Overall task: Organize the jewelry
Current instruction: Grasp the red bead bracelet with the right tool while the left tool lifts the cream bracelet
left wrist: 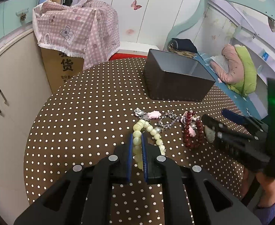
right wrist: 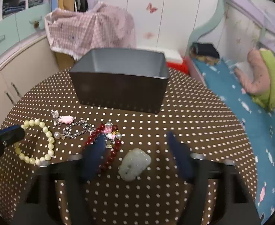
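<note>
Left gripper [left wrist: 137, 140] is clamped on the pale yellow-green bead bracelet [left wrist: 146, 131]: round glossy beads, one run pinched between the blue pads [left wrist: 130, 146], the rest of the loop draped out past the tips, over the table [left wrist: 81, 121]. Can't tell if the far part touches the cloth. Right gripper [right wrist: 135, 146] is not gripping anything; jaws stand apart and blurred, with the whitish-green carved stone pendant [right wrist: 134, 164] lying flat on the table between them, no pad touching it that I can see. Left finger of that gripper overlaps the dark red bead bracelet [right wrist: 113, 150], which is glossy round beads with small pink, gold and pearl charms bunched at its far end. Just left of it: a silver chain bracelet [right wrist: 75, 130] with a pearl at one end, lying loose and kinked. Beyond that, a pink cloud-shaped charm [right wrist: 68, 119] on a small silver clasp piece. All of these sit in a loose row on the brown polka-dot table, near each other, some touching. Dark rectangular box [right wrist: 122, 93] stands upright behind the row, well apart from it, open top, grey inside; the visible interior walls are bare, floor not in view. Cardboard box [left wrist: 62, 69] beyond the table is draped with pink checked cloth [left wrist: 77, 30].
</note>
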Demonstrator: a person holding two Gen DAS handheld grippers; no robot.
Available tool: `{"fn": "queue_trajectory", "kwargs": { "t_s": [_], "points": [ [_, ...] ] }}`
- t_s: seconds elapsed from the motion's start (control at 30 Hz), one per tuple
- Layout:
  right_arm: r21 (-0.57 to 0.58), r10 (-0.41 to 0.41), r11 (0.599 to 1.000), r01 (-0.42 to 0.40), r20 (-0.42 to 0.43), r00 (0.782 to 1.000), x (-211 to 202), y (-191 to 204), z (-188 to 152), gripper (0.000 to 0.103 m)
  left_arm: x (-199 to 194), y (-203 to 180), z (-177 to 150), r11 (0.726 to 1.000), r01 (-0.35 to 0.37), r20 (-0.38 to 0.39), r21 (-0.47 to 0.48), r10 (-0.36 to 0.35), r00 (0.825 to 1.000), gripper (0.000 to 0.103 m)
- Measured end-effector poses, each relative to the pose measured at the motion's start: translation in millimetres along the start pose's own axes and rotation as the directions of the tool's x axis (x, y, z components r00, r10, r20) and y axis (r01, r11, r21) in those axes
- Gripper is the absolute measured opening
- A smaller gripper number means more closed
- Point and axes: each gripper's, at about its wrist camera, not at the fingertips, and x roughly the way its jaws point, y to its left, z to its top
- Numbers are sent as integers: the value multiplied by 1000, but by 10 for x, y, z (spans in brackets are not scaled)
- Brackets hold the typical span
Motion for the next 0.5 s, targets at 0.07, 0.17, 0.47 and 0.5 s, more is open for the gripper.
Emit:
{"fn": "queue_trajectory", "kwargs": {
  "t_s": [0.07,0.17,0.47,0.5],
  "points": [
    [7,37,999,-37,-19,999,53,-4,34,44,11,15,-3,1000,0,-3,4,0,1000,8],
    [-15,48,999,-48,-35,998,93,40,33,37,32,31,-6,1000,0,-7,3,0,1000,8],
    [-23,145,989,-148,-95,985,241,47,-1,17,119,36,-1,1000,19,-24,4,-19,1000,8],
    [-21,156,987,-158,-95,983,243,36,-16,15,128,34,4,1000,18,-25,6,-18,1000,8]
  ]
}}
